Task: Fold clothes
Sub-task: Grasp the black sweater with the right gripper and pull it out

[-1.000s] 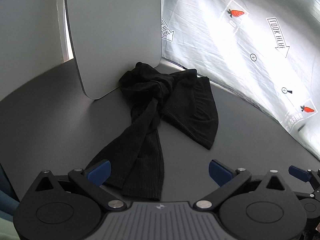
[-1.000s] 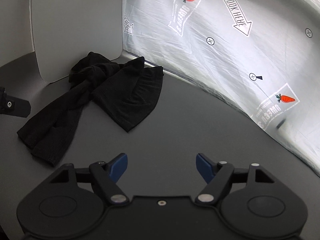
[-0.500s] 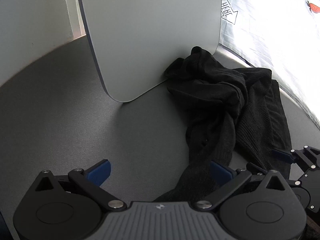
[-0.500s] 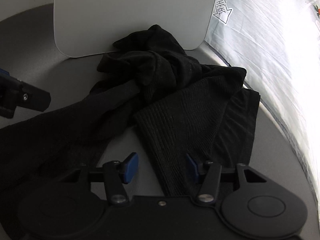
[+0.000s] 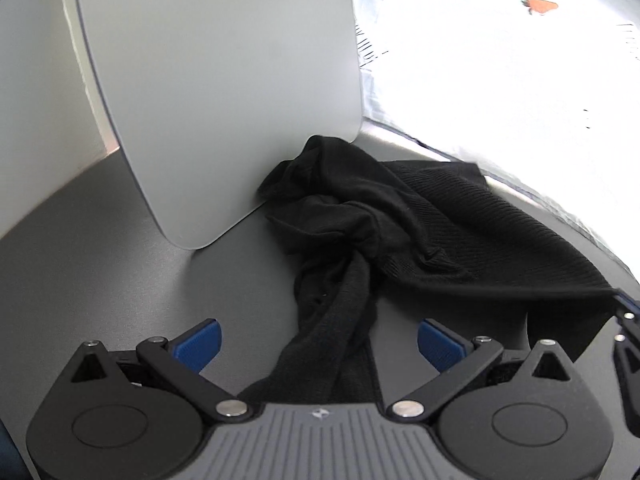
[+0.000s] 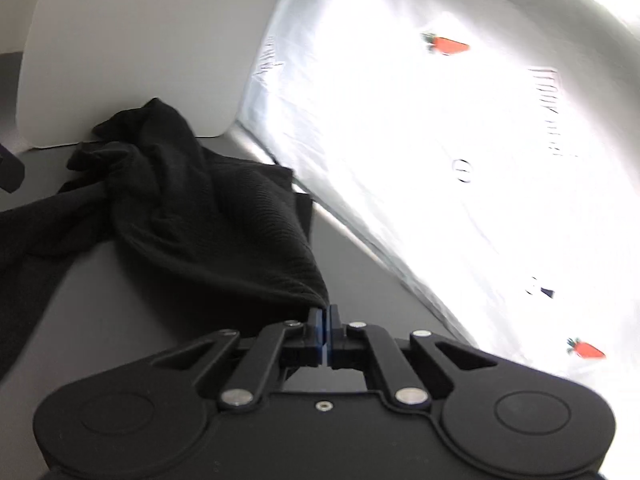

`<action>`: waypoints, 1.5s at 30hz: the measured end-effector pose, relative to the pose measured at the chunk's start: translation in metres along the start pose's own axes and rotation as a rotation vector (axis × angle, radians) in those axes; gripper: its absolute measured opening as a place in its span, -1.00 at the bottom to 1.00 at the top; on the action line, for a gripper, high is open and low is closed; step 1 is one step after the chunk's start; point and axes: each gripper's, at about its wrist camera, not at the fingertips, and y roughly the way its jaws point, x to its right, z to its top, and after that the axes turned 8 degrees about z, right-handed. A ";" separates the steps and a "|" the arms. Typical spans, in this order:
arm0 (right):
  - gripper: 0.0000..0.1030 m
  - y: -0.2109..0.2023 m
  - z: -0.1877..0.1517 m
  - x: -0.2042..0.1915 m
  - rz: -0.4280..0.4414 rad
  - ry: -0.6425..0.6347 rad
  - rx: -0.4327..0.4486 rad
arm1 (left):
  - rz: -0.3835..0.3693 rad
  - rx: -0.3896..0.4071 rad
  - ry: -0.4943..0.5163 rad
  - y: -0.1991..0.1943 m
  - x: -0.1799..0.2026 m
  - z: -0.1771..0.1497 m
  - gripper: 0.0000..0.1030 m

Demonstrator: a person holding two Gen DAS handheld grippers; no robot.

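Fabric now sits pinched in the right gripper [image 6: 323,322]: its jaws, wide apart a second ago, have just been closing and are pressed together on a corner of the black ribbed garment [image 6: 224,232], pulling that edge taut off the grey desk [image 6: 120,304]. The left gripper [image 5: 318,342] is open, both blue pads spread, with a twisted strand of the same garment [image 5: 384,220] lying between them but untouched by either pad. Compared with a second ago, both views sit much closer to the cloth, and the heap looms larger against the upright white board [image 5: 224,92]. The white sheet [image 6: 440,140] beside the desk is washed out by glare, its printed carrots and lettering blurred. Near the left gripper's body the strand's end is cut off. From the left wrist view, only an edge of the right gripper [image 5: 624,316] shows.
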 end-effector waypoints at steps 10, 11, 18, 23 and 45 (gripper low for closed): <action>-0.90 -0.168 -0.173 0.147 -0.275 0.336 -0.158 | -0.119 0.052 0.126 -0.109 0.102 -0.076 1.00; -0.87 -0.172 -0.183 0.144 -0.251 0.337 -0.166 | -0.137 0.044 0.137 -0.117 0.112 -0.084 1.00; -0.10 -0.150 -0.176 0.090 -0.023 0.272 -0.088 | -0.184 0.081 0.186 -0.133 0.125 -0.105 1.00; 0.21 -0.086 -0.116 0.060 0.145 0.234 -0.045 | -0.182 0.046 0.130 -0.111 0.099 -0.095 1.00; -0.83 -0.009 -0.072 0.065 0.224 0.442 -0.058 | -0.078 0.137 -0.086 -0.091 0.027 -0.036 1.00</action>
